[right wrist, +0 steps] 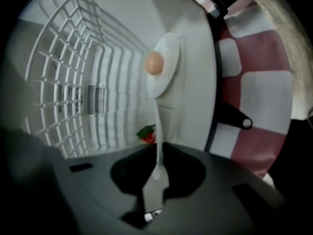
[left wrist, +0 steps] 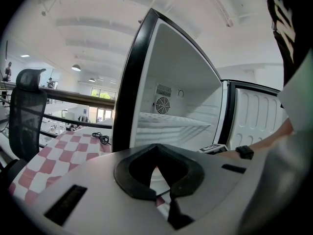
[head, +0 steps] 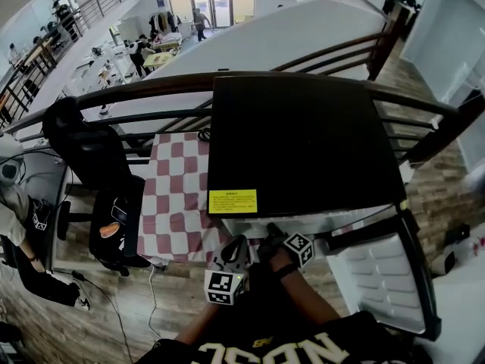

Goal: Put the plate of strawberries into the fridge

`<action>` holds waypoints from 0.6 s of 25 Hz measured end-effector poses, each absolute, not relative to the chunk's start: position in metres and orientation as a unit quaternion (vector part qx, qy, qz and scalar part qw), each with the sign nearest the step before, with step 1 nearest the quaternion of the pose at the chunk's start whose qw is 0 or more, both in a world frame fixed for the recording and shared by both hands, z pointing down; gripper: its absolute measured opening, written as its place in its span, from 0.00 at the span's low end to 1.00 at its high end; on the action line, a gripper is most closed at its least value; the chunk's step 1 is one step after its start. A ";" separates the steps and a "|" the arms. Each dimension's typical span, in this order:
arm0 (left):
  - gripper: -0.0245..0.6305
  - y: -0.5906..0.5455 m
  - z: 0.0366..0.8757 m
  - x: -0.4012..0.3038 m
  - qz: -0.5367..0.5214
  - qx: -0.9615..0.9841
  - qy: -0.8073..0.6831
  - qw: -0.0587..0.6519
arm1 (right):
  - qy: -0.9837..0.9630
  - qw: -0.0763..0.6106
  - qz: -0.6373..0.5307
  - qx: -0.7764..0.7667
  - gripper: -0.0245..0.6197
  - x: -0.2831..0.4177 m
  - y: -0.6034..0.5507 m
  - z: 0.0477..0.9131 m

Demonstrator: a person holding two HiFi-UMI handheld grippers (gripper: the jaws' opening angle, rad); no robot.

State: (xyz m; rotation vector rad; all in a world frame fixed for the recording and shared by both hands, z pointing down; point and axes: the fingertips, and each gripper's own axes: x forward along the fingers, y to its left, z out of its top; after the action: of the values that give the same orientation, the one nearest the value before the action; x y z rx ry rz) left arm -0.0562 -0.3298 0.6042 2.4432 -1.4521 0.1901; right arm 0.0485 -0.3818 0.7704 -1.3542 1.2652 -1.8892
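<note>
My right gripper (right wrist: pixel 159 176) is shut on the rim of a white plate (right wrist: pixel 166 80), seen almost edge-on and reaching into the open fridge (right wrist: pixel 83 82). A red strawberry (right wrist: pixel 146 134) shows beside the plate, just past the jaws. A pale orange round thing (right wrist: pixel 154 62) sits at the plate's far part. In the head view the right gripper (head: pixel 274 238) is at the front of the black-topped fridge (head: pixel 303 142), whose door (head: pixel 383 271) stands open to the right. My left gripper (head: pixel 238 250) hangs beside it, shut and empty (left wrist: pixel 167 196), facing the fridge's white inside (left wrist: pixel 181 87).
A red and white checkered table (head: pixel 178 196) stands left of the fridge, with a black cable (left wrist: pixel 101 138) on it. A black office chair (head: pixel 91 158) is further left. A dark railing (head: pixel 136 89) runs behind. A person (head: pixel 15 203) sits at the far left.
</note>
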 end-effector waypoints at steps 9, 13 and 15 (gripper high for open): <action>0.06 -0.328 0.607 -0.062 0.064 0.845 -0.507 0.158 | 0.470 0.214 -0.679 -0.522 0.09 0.045 -0.396 0.770; 0.06 -0.324 0.607 -0.062 0.065 0.847 -0.503 0.158 | 0.478 0.200 -0.673 -0.528 0.11 0.044 -0.401 0.771; 0.06 -0.322 0.607 -0.062 0.064 0.848 -0.501 0.161 | 0.482 0.193 -0.674 -0.525 0.15 0.042 -0.402 0.771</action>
State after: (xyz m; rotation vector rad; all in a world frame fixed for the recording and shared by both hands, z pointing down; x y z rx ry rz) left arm -0.0619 -0.3223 0.6074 2.4218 -1.4291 0.1831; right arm 0.0416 -0.4023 0.7709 -1.4742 1.3523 -1.8912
